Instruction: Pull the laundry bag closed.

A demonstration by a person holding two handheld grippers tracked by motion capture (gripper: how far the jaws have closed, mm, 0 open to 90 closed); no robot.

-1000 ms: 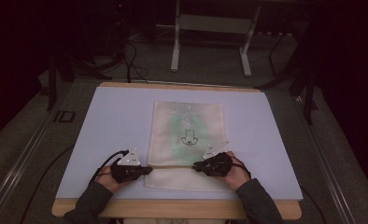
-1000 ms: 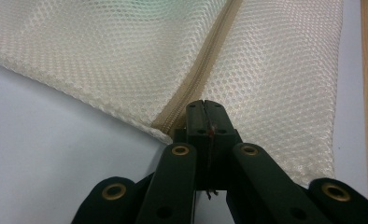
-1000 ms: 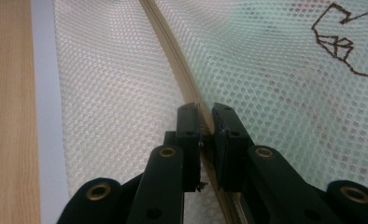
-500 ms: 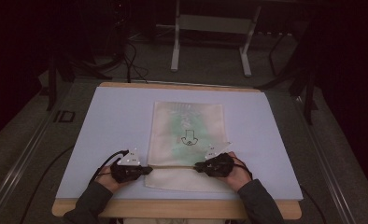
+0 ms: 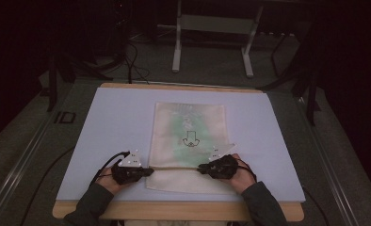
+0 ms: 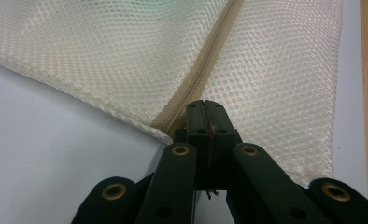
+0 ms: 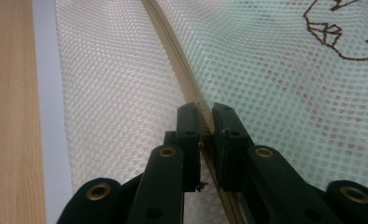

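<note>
Three cameras, one mesh bag
High view looks down on the counter [image 5: 127,122]; both gripper views sit close (nearly touching) over the mesh bag's [image 5: 188,141] zipper [image 6: 205,70].

Cream mesh cloth bag [image 6: 275,79], rough honeycomb weave, beige woven zipper tape [image 6: 205,70]; matt pale-blue mat [image 5: 113,122] over wooden table [image 7: 14,116]; matt black plastic tools.

Both forearms enter from the near edge, sleeves dark, hands low and level. The left gripper [image 5: 145,172] points inward toward the right hand; its jaws are pressed together, clamped on the zip [image 6: 205,79] of the mesh bag [image 5: 188,141]. The right gripper [image 5: 201,168] points inward toward the left hand, jaws nearly together, pinching the same zip. The grey plate sits on top of each gripper.
</note>
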